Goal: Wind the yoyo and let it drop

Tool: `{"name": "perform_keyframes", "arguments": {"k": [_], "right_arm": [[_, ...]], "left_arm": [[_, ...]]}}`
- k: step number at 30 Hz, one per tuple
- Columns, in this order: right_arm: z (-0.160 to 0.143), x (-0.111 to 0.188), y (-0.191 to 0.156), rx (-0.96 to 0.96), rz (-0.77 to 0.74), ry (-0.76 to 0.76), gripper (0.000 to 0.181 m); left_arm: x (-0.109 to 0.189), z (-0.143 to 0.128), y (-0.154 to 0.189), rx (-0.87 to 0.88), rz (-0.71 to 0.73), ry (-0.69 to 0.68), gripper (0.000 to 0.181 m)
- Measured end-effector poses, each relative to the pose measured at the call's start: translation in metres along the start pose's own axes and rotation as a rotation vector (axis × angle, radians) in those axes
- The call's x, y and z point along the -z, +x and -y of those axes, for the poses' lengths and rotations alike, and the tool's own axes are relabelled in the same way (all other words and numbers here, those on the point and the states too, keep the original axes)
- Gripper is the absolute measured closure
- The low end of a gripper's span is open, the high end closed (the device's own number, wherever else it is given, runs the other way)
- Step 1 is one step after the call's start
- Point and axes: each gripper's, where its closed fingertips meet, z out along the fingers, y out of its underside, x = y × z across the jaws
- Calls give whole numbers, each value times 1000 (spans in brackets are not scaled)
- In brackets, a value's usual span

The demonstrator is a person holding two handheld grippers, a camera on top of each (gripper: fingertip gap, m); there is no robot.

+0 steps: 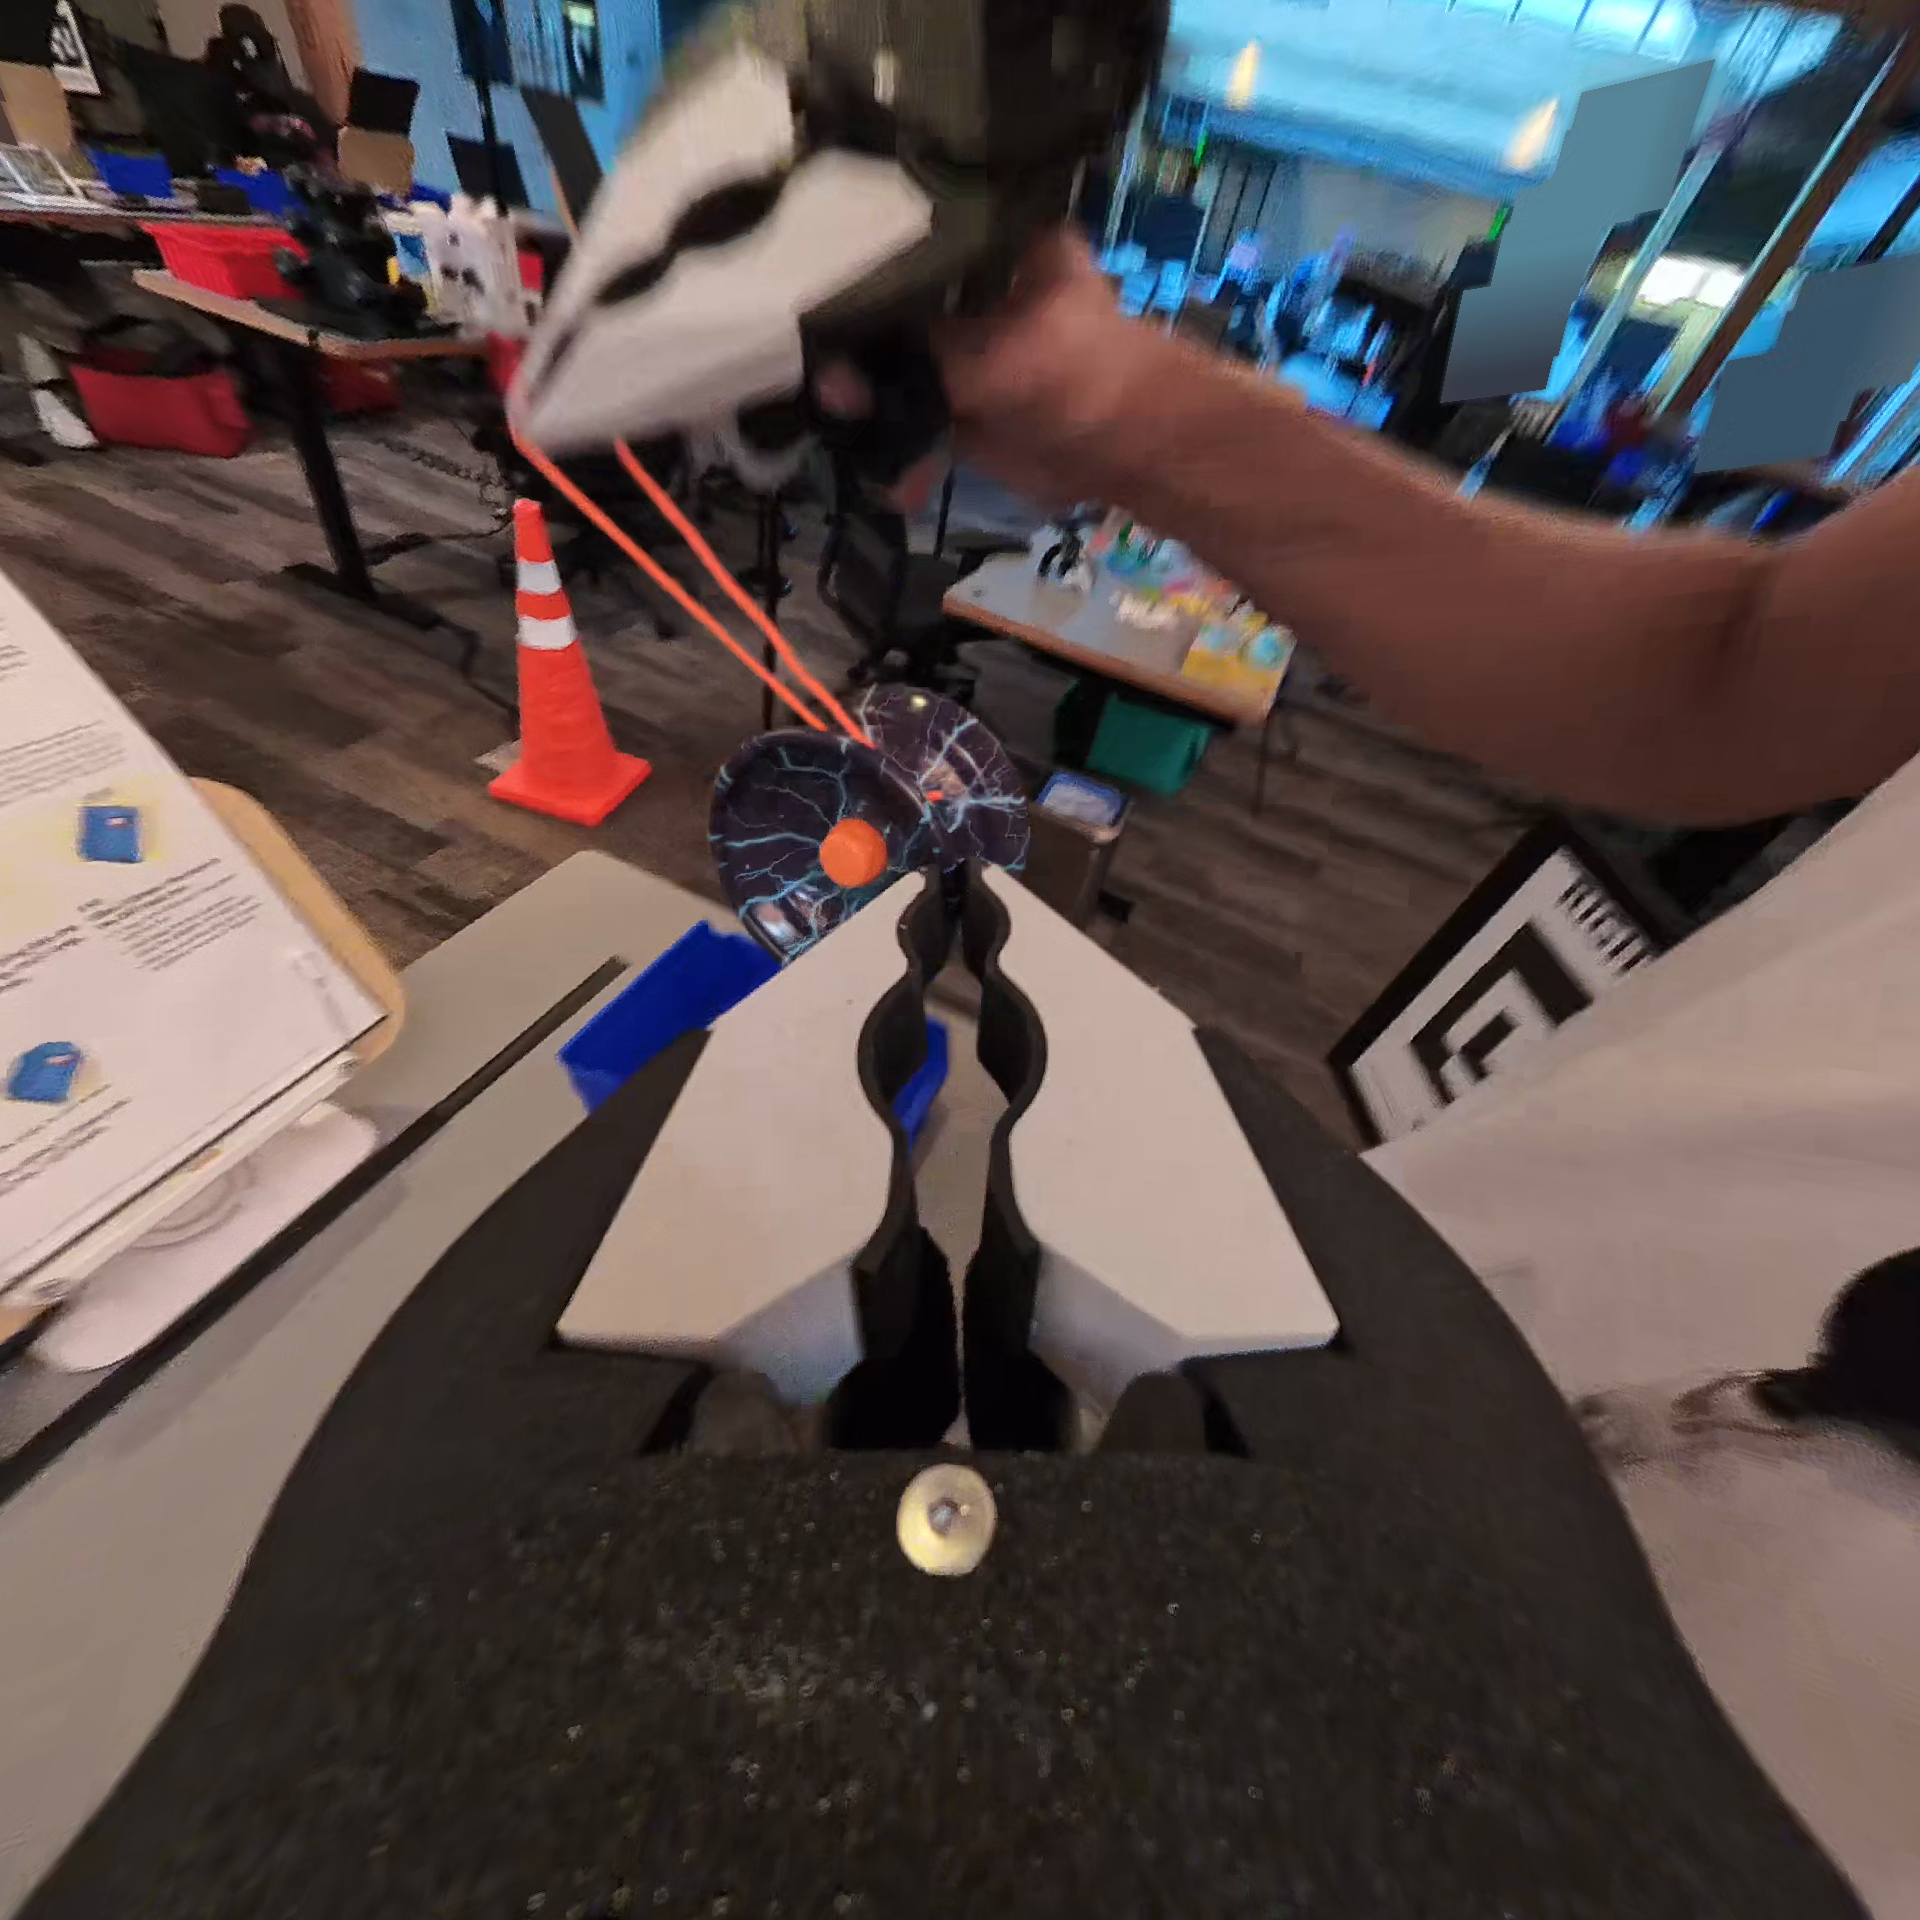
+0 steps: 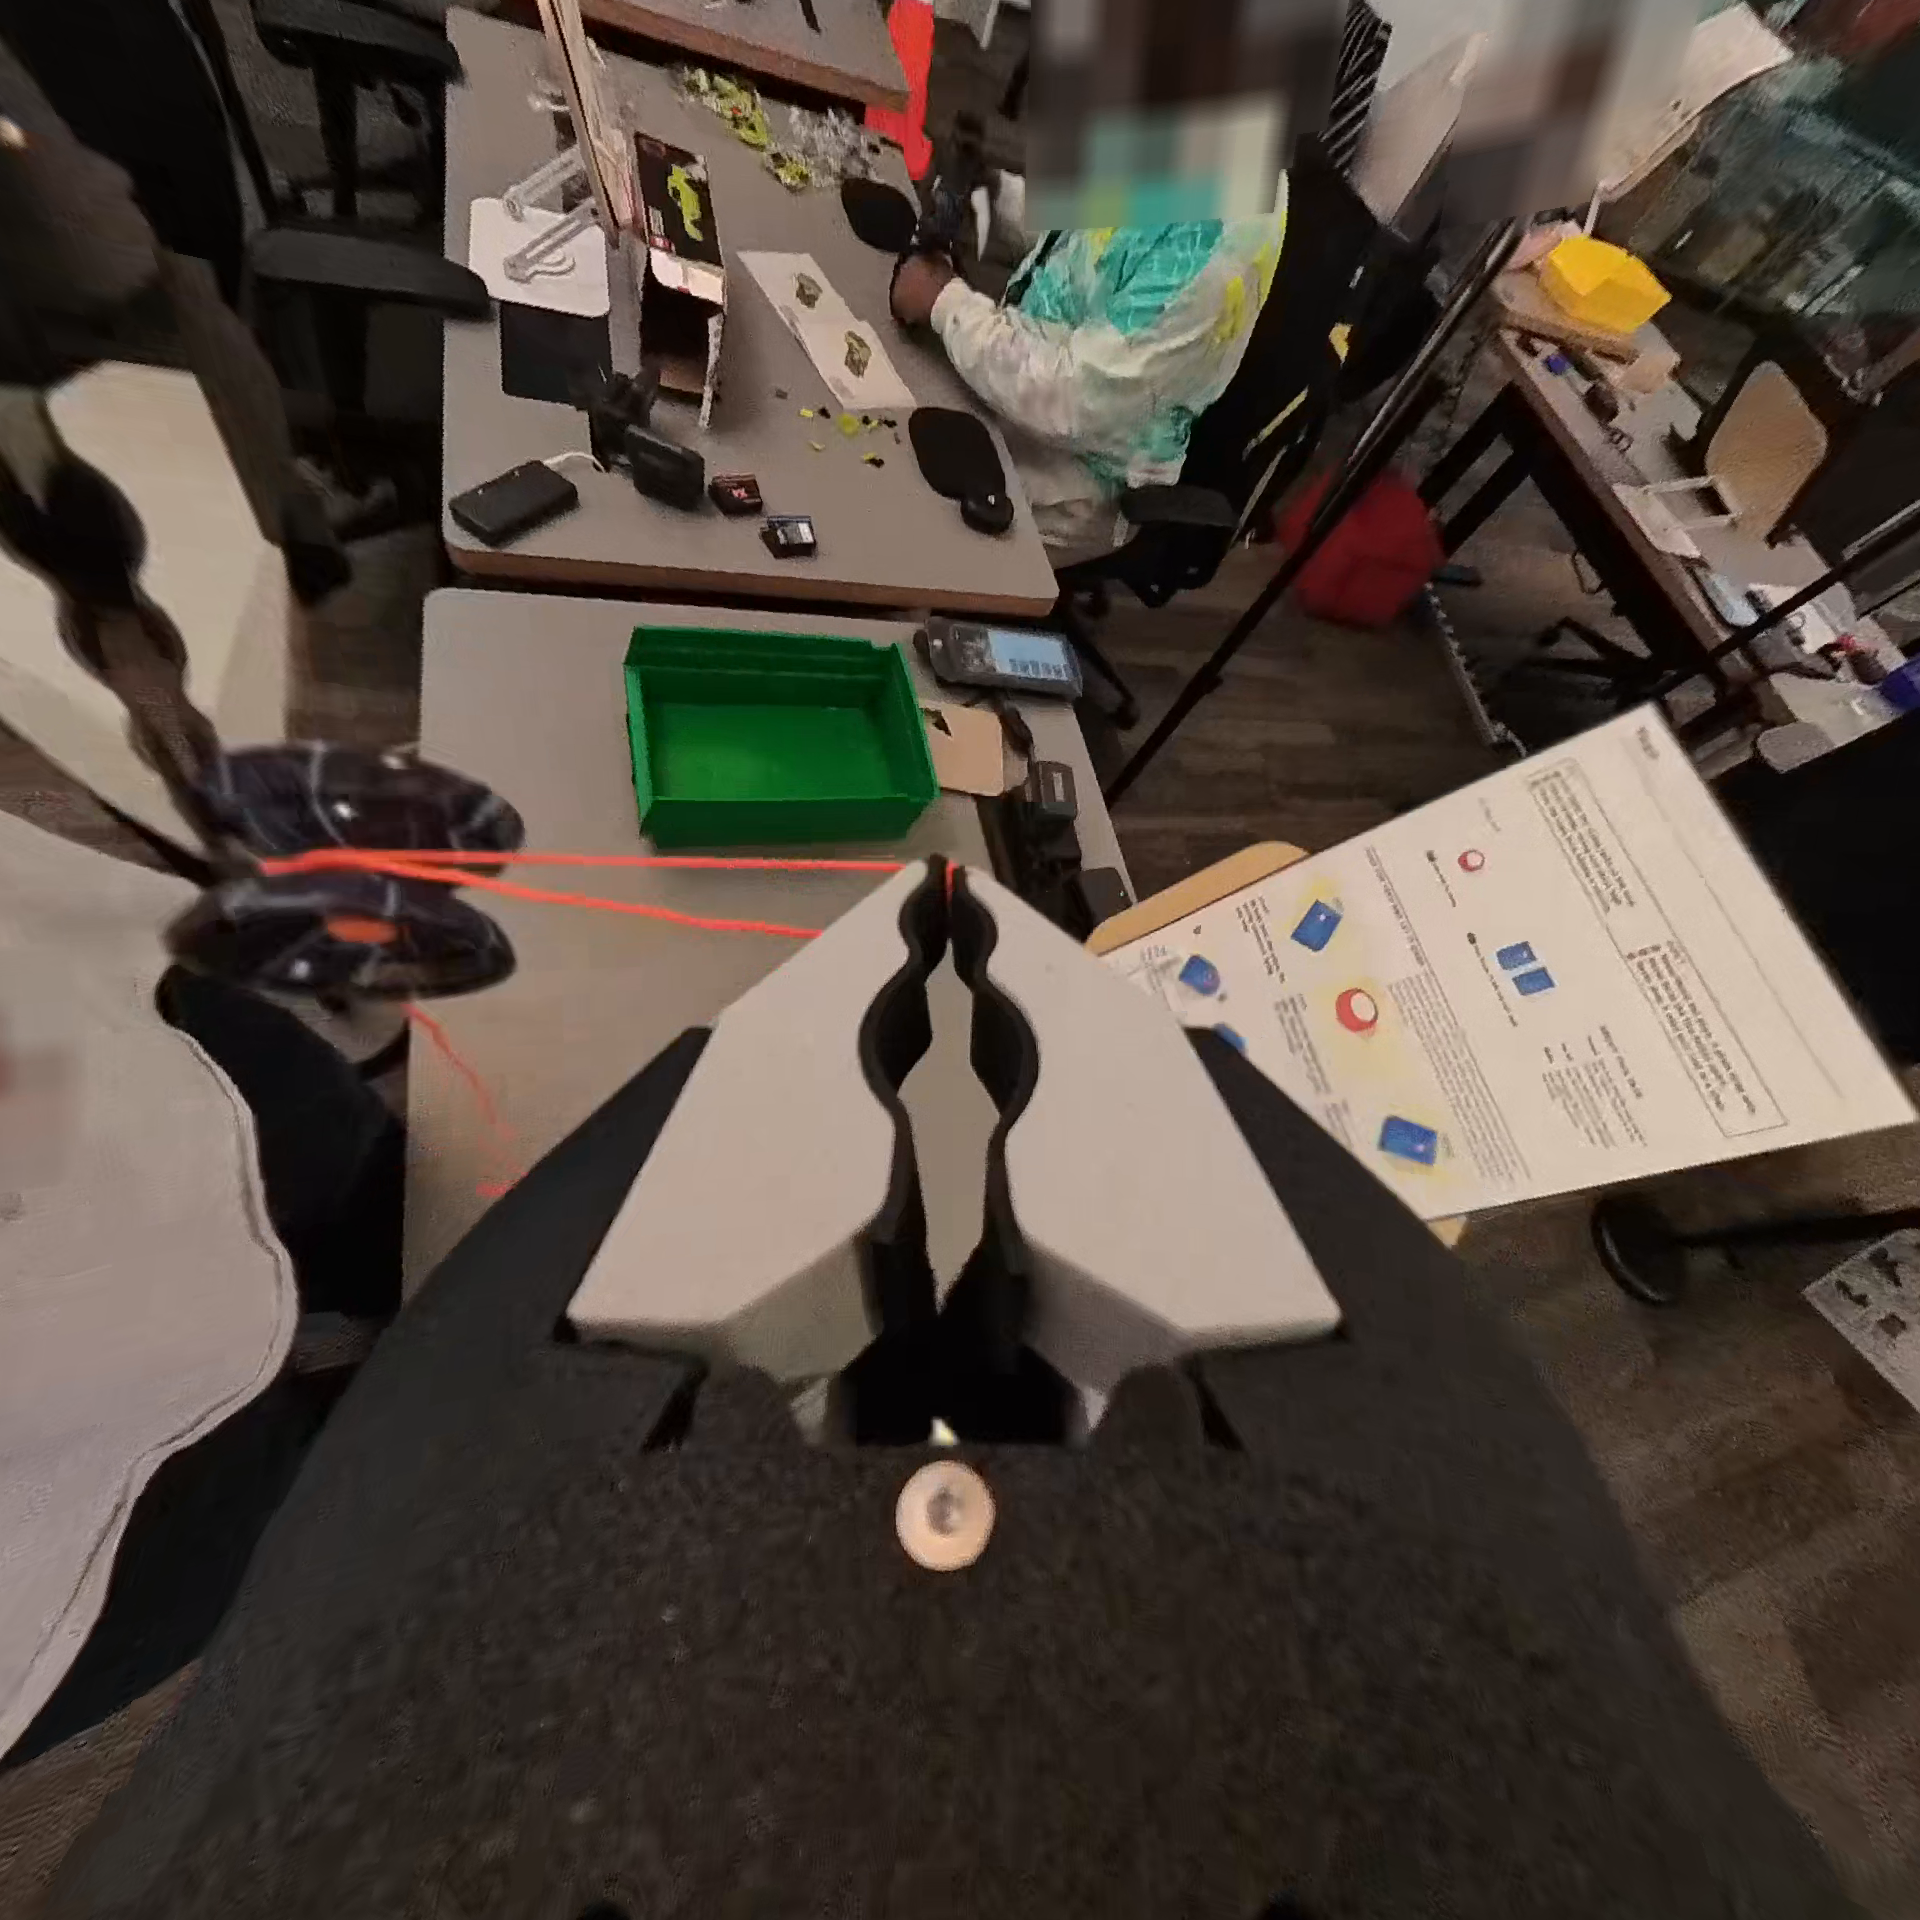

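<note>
Left wrist view: left gripper point(image 1: 943, 883) clenched on rim of dark marbled yoyo with orange hub point(image 1: 862, 821). At 11 o'clock, right gripper point(image 2: 943, 873) pinches orange string point(image 2: 665, 862). Winding looks underway; loose strands remain, drop not yet done.

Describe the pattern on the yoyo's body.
Dark purple-black with pale blue lightning-like veins and an orange hub; the yoyo shows best in the left wrist view.

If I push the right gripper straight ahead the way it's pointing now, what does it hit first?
Probably the grey table ahead and below the right gripper, near the green bin. The yoyo sits off to the side. Depth is unclear.
</note>
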Motion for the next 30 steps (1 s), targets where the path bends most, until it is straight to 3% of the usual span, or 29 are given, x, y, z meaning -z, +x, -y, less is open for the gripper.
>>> {"name": "perform_keyframes", "arguments": {"k": [3, 5, 8, 10, 13, 20, 23, 25, 28, 30], "right_arm": [[-17, -13, -8, -49, 40, 7, 181], [-22, -17, -14, -67, 29, 0, 181], [27, 5, -26, -200, 111, 194, 181], [50, 21, -39, -303, 234, 240, 181], [52, 23, -73, -386, 385, 144, 181], [12, 10, -131, -436, 543, -65, 181], [3, 6, -118, -399, 453, -66, 181], [9, 9, -81, -354, 290, -18, 181], [11, 14, -23, -278, 79, 0, 181], [9, 7, -7, -249, 51, 5, 181]], "left_arm": [[11, 19, 7, 88, -45, 84, 181], [13, 14, -2, 17, 29, 36, 181], [15, -16, -34, -133, 213, -126, 181], [18, -33, -55, -205, 312, -196, 181], [20, -39, -76, -214, 378, -209, 181], [32, -32, -117, -314, 541, -236, 181], [34, -37, -117, -277, 516, -261, 181], [31, -47, -105, -230, 430, -283, 181], [23, -40, -60, -155, 225, -170, 181], [18, -28, -30, -100, 117, -110, 181]]}}
